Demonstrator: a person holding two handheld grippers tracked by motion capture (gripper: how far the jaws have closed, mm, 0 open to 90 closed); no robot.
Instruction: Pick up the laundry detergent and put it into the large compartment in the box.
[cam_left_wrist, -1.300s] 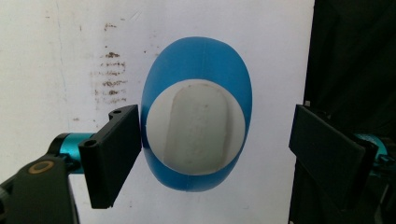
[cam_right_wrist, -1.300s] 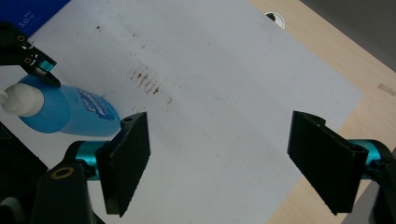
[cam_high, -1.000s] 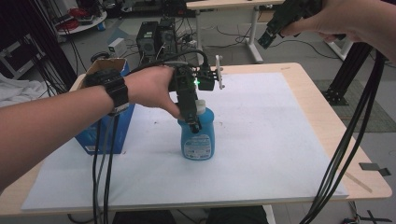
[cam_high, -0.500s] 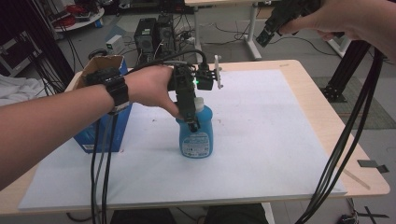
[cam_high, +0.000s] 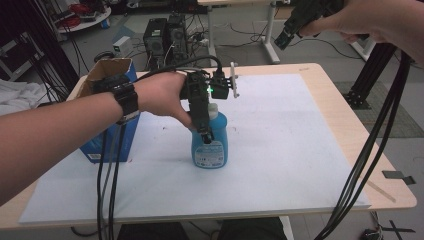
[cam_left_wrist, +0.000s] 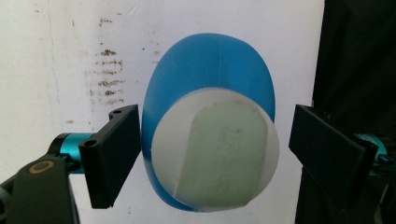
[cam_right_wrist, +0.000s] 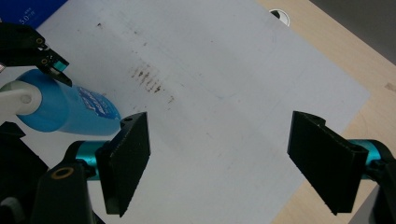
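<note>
A blue bottle (cam_high: 210, 146) with a white cap (cam_high: 213, 109) stands upright on the white mat (cam_high: 285, 135). My left gripper (cam_high: 209, 131) points straight down over it, open. In the left gripper view the cap (cam_left_wrist: 219, 154) sits between the two jaws with a small gap on each side, and the blue body (cam_left_wrist: 210, 70) shows beyond it. My right gripper (cam_high: 283, 40) is held high past the table's far right edge, open, with nothing between its jaws (cam_right_wrist: 219, 163). From there the bottle (cam_right_wrist: 74, 109) and the left gripper (cam_right_wrist: 51, 65) appear at the left.
An open blue cardboard box (cam_high: 95, 150) stands at the left of the mat, partly behind the left forearm. Thick black cables hang from both hands; the right bundle (cam_high: 370, 150) drops past the table's right edge (cam_high: 350, 115). Dark smudges (cam_right_wrist: 149, 79) mark the mat.
My left gripper has sunk a little lower around the bottle's cap. The bottle and the right gripper have stayed where they were.
</note>
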